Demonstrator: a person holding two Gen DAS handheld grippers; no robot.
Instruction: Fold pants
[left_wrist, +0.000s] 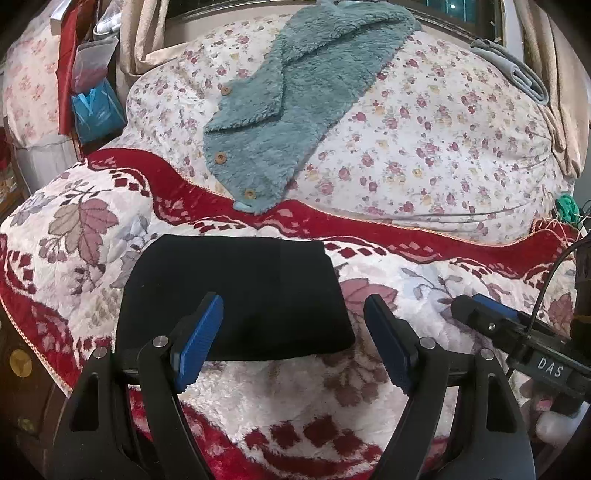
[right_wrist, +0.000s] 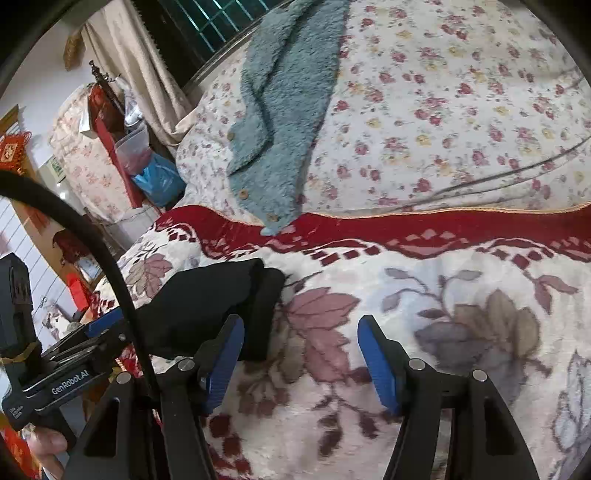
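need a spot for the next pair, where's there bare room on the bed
Free: the leaf blanket right of the folded black pants, below its red border. Also the flowered sheet right of the teal fleece. Crowded at the left edge, by the bags.

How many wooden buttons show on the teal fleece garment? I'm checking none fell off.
3 show in the left wrist view on the teal fleece garment: upper, middle, and lowest near the hem. Folds may hide more.

Floral bed (left_wrist: 424, 122), beige curtains (right_wrist: 147, 62), barred window (right_wrist: 207, 22).
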